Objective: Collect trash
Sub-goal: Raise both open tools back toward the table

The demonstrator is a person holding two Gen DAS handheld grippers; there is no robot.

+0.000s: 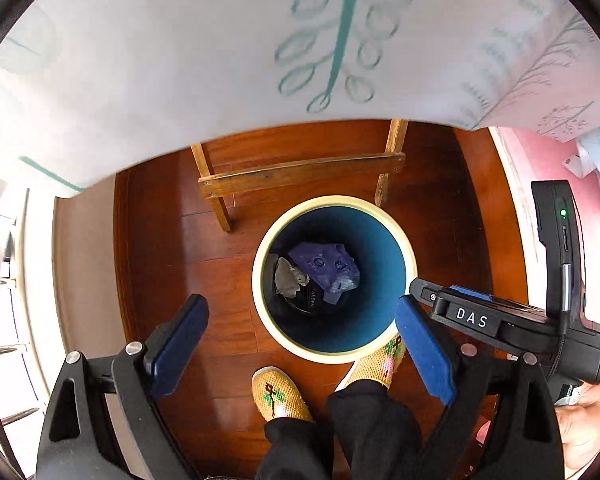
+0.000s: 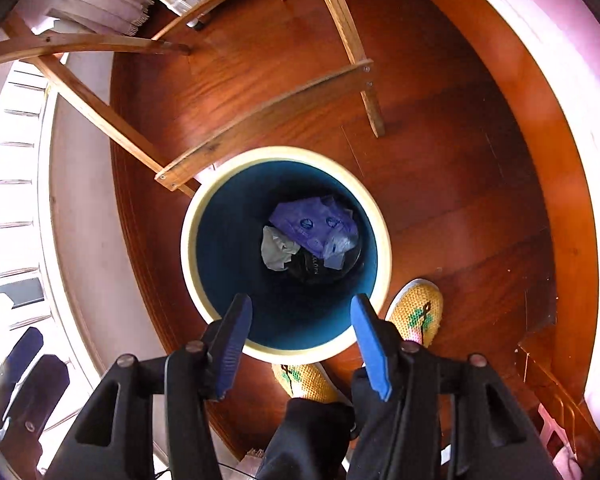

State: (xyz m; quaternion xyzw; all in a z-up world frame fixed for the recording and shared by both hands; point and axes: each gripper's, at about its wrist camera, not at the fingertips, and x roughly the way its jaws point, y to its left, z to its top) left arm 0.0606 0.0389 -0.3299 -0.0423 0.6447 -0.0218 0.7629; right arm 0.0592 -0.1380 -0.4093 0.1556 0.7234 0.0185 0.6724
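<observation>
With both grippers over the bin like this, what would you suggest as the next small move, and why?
Probably lift both grippers away from the bin to fetch more trash. The left gripper and right gripper both stand open with nothing between their fingers, and a purple wrapper, a grey crumpled piece and a black package already lie at the bottom.

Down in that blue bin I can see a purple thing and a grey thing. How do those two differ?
The purple wrapper is printed plastic with round marks; the grey scrap is plain with no print. The purple wrapper looks larger and lies spread out, while the grey scrap is smaller and crumpled into a wad. The purple wrapper lies toward the wooden frame; the grey scrap lies beside it. Both lie at the bottom of the bin on a dark item.
</observation>
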